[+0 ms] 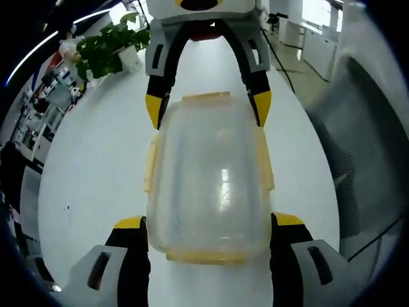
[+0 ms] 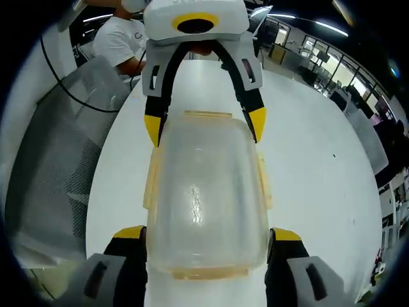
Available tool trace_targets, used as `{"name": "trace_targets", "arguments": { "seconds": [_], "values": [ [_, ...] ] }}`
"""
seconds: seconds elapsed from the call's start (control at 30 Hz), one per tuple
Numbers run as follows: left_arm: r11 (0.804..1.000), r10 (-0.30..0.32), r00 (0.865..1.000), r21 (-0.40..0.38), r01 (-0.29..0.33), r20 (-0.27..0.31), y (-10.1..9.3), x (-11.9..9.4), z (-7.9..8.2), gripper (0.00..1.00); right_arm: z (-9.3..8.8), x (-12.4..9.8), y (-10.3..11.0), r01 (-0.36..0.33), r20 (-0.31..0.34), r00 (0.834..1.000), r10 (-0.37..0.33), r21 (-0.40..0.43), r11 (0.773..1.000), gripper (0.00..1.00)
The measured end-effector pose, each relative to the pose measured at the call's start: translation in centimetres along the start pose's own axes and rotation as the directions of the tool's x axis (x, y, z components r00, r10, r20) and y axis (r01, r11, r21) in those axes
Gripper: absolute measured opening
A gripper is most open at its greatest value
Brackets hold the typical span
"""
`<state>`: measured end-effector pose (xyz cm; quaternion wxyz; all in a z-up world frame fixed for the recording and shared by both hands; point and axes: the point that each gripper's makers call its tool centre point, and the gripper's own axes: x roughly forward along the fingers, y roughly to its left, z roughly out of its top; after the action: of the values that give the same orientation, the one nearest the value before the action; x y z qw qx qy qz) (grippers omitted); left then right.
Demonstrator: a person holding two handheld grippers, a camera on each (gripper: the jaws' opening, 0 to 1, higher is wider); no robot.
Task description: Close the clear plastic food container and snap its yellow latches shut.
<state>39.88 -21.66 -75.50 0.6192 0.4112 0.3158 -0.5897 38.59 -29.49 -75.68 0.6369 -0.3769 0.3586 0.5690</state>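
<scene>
A clear plastic container with its lid on lies lengthwise on the white table. Yellow latches stick out along its long sides, and one more sits at each short end. My left gripper stands open, its yellow-tipped jaws spread wide on either side of the container's near end. Facing it, my right gripper straddles the far end in the same way. In the right gripper view the container runs from my right gripper up to the left gripper. Whether the jaws press the walls I cannot tell.
A potted plant stands at the table's far left. A grey mesh chair sits close to one long side of the table, and appears as the chair in the other view. A person in white sits beyond it.
</scene>
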Motion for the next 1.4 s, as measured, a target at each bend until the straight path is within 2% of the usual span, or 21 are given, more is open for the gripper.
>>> {"name": "trace_targets", "arguments": {
  "seconds": [0.23, 0.57, 0.9, 1.0, 1.17, 1.4],
  "values": [
    [1.000, 0.009, 1.000, -0.013, -0.009, -0.009, -0.4, -1.4, -2.6, 0.75, 2.4, 1.3, 0.3, -0.007, -0.003, 1.000, 0.007, -0.017, 1.000, 0.76],
    [0.999, 0.018, 1.000, -0.036, -0.019, -0.025, -0.4, -4.0, -7.6, 0.75, 7.6, 4.0, 0.3, -0.021, 0.003, 1.000, 0.021, -0.045, 0.999, 0.76],
    [0.998, 0.027, 0.999, -0.057, -0.029, -0.030, -0.3, -6.3, -12.2, 0.75, 11.8, 6.2, 0.2, -0.028, 0.002, 1.000, 0.028, -0.064, 0.998, 0.76],
    [0.998, 0.029, 0.999, -0.060, -0.031, -0.025, -0.1, -6.6, -12.9, 0.75, 12.6, 6.6, 0.0, -0.029, -0.007, 1.000, 0.028, -0.071, 0.997, 0.76],
    [0.998, 0.027, 0.999, -0.052, -0.028, -0.027, 0.9, -6.7, -13.3, 0.75, 12.9, 6.9, -1.1, -0.027, -0.018, 1.000, 0.026, -0.067, 0.997, 0.76],
    [0.999, 0.022, 0.999, -0.041, -0.023, -0.027, 2.9, -6.7, -13.9, 0.76, 13.4, 7.3, -2.9, -0.021, -0.022, 1.000, 0.020, -0.058, 0.998, 0.76]
  ]
}}
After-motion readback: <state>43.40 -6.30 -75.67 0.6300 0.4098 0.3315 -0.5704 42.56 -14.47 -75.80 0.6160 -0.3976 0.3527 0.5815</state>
